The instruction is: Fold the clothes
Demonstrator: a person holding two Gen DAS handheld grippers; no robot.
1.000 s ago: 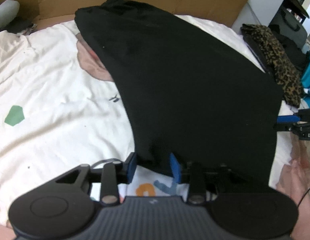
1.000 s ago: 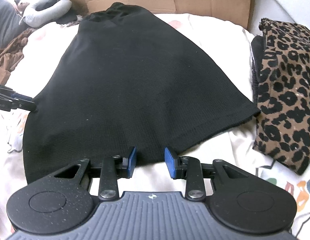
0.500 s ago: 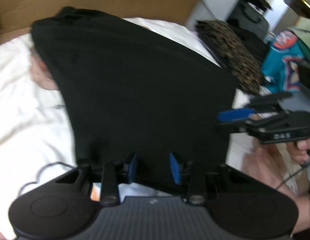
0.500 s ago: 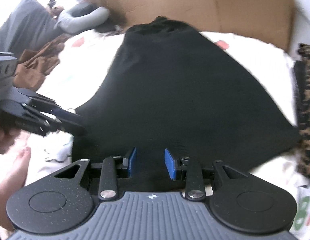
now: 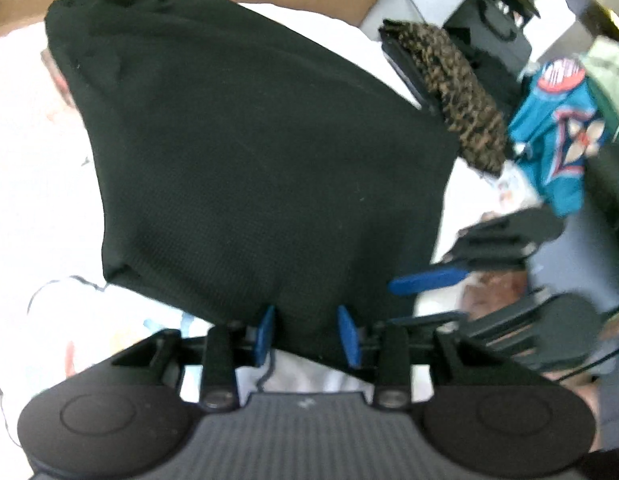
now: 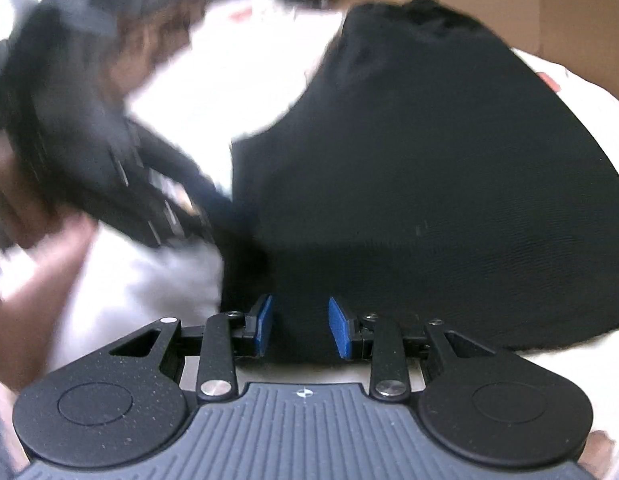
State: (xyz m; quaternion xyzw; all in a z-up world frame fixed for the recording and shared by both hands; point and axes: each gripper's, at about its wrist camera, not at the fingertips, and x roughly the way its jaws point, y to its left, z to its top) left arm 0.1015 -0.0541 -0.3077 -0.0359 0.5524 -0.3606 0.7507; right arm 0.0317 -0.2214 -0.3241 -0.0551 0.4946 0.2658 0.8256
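The right tongs (image 6: 300, 326) have swung beside the opening left tongs (image 5: 307, 334), black garment's (image 5: 261, 160) hem between both part-open pairs.

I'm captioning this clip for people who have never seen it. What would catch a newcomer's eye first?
A big black garment spread over the white bedsheet fills the middle of both views. The left gripper sits at its near hem with its jaws opening around the edge, and the right gripper is at the hem close beside it. A leopard-print garment lies at the bed's right edge in the left wrist view.
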